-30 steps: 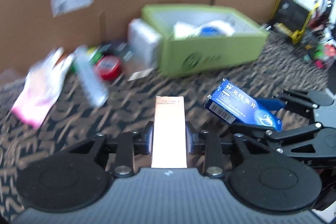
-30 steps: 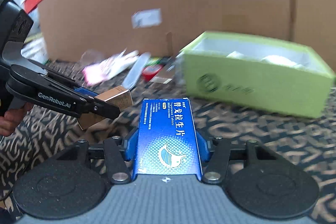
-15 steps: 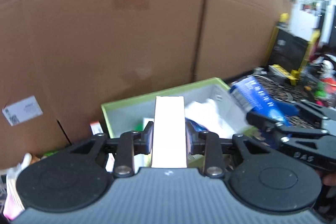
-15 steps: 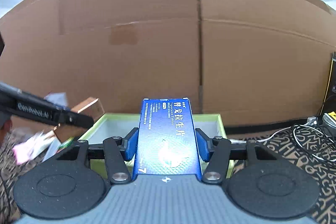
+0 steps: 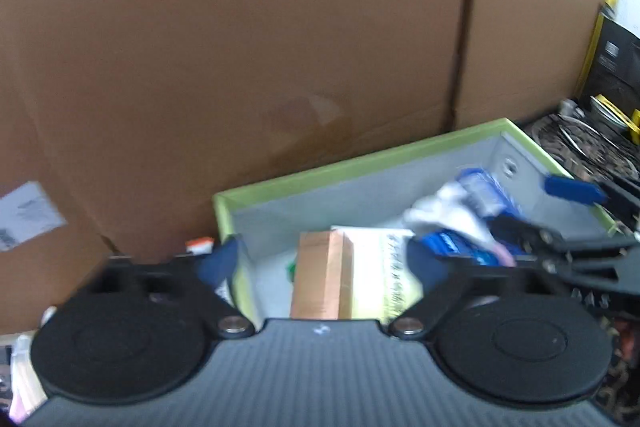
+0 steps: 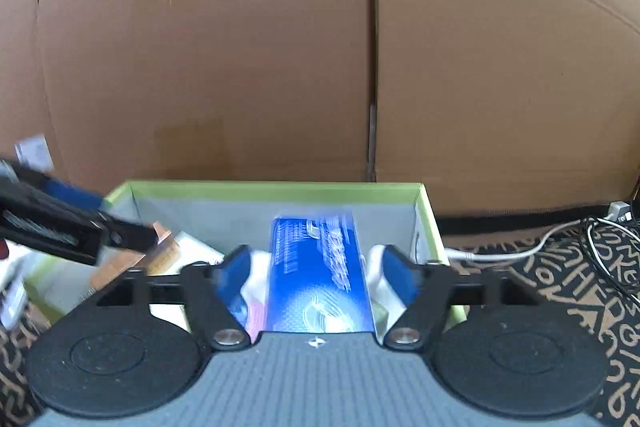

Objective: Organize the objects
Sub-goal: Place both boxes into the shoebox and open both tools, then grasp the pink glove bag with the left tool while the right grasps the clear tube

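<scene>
Dropping both boxes at once: the left gripper [image 5: 324,259] is opening, its jaws wide of the tan box [image 5: 322,275], while the right gripper [image 6: 316,263] is opening off the blue box [image 6: 318,275], both over the green bin [image 6: 276,186]. Next, I judge, both pull back clear.

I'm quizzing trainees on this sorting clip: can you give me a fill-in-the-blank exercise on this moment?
1. The bin has a ____ rim.
2. Between the right gripper's opening jaws is a ____ box.
3. Between the left gripper's opening jaws is a ____ box.
4. Behind the bin stands a wall of ____.

Missing: green; blue; tan; cardboard
</scene>
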A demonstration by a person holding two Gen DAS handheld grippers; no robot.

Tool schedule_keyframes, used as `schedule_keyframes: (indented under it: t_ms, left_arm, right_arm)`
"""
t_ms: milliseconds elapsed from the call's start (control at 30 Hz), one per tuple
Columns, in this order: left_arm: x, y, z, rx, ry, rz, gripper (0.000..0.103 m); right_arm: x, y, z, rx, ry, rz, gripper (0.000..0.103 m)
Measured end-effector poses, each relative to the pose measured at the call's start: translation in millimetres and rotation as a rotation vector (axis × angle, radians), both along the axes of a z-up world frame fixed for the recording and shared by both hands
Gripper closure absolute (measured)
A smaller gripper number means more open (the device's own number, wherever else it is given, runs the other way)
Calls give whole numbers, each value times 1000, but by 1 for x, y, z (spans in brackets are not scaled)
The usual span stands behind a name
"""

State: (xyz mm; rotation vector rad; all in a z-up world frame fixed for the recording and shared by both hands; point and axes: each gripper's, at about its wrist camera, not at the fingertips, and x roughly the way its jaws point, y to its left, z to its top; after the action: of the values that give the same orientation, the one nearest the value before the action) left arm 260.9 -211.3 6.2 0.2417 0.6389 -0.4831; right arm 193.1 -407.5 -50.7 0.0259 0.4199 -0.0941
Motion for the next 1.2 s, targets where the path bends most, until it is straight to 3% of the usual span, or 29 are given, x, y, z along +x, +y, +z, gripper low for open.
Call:
schedule_keyframes:
  t_ms: [67,233,467,667,833,933,1200]
  left_arm:
    - [-9,6,0,-13,-50,-3,0]
    - [-26,18,6,-43,-40,-22,0]
    - [-82,65,27,-139,-78,-38,0]
    - [-136,139,11,-181,-23,100,0]
    - [-164,210,-26,-140,70,264,0]
    - [-174,248,-33,-135,106,341,0]
    - [-161,287,-24,-197,49,361,0]
  right_arm:
    - [-9,0,0,2,-21,1,18]
    - [-27,3,12,75,-40,-4,15]
    - [-73,40,37,84,-130,68,9]
    - [-112,83,23,119,-123,177,6]
    - [-113,135,-11,137,-19,310,6]
    - [-108,165,-22,136,50,364,6]
    - [-89,232,-8,129,42,443,9]
